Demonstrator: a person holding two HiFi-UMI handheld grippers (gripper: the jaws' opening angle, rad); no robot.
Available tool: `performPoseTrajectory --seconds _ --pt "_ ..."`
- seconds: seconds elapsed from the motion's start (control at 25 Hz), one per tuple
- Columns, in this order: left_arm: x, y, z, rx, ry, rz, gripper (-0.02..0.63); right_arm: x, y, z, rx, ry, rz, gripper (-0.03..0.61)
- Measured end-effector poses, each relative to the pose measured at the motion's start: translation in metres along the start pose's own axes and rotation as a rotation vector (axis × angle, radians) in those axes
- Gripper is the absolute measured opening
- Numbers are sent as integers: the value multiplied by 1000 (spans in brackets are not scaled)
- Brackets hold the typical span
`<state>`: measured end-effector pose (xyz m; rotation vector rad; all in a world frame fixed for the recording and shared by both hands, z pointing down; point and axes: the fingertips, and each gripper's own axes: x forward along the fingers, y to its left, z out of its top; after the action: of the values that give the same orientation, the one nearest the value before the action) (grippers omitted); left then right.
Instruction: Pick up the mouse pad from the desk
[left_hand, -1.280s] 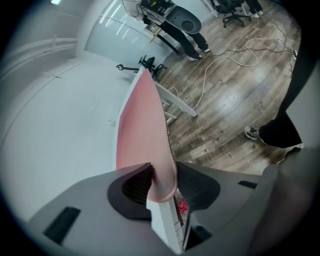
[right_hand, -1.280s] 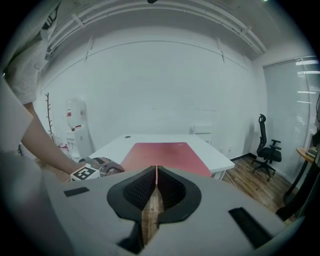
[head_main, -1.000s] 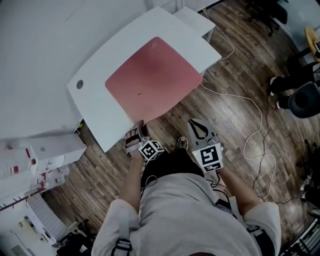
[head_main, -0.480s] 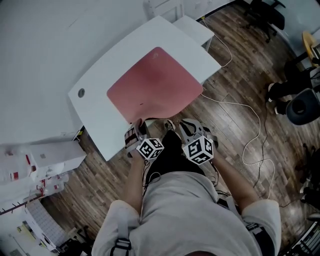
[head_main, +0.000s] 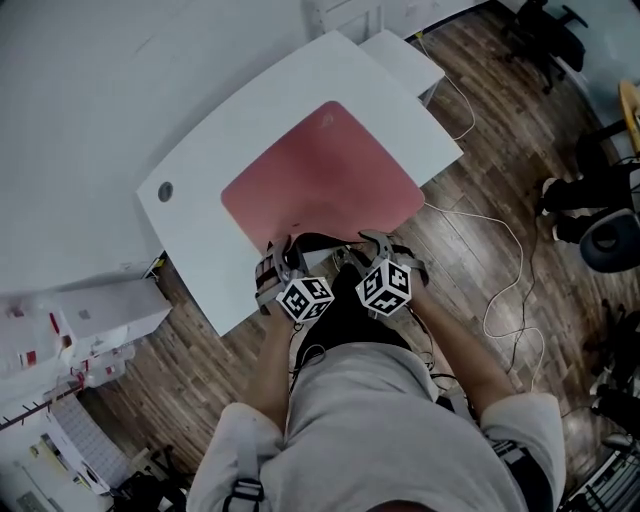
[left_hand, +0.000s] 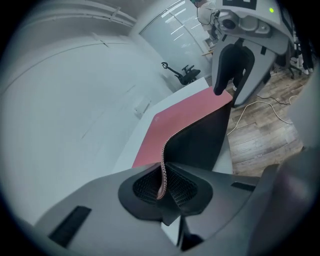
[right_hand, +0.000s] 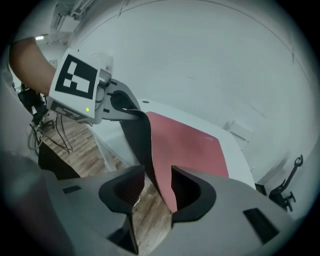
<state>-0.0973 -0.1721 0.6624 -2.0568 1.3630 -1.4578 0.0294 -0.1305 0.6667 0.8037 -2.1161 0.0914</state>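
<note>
On the white desk (head_main: 205, 205) over a wood floor (head_main: 480, 190), my left gripper (head_main: 276, 252) pinches the red mouse pad (head_main: 325, 165) by its lifted near edge; right gripper (head_main: 372, 243) jaws are opening around it.

The person wears a pale grey short-sleeved T-shirt (head_main: 370, 420) with sleeves that end above the elbows, dark trousers (head_main: 345, 318) below it, black webbing harness straps (head_main: 243, 488) with plastic buckles over both shoulders, and thin black cables (head_main: 303, 355) at the waist.
</note>
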Motion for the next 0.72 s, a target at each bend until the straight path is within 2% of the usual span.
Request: performPoseTrajectory --seconds 0.12,0.4,0.56,0.72 --pt "10 5 5 -15 1 -19 28 22 -1 0 -40 39 25 179" --pt "40 23 12 -93 0 -54 28 49 -16 5 -35 95 83 160" --pt "58 37 17 -127 4 -44 28 56 -34 19 -82 89 78 95" --pt "76 52 27 -150 1 -35 28 63 -52 29 -109 88 58 68"
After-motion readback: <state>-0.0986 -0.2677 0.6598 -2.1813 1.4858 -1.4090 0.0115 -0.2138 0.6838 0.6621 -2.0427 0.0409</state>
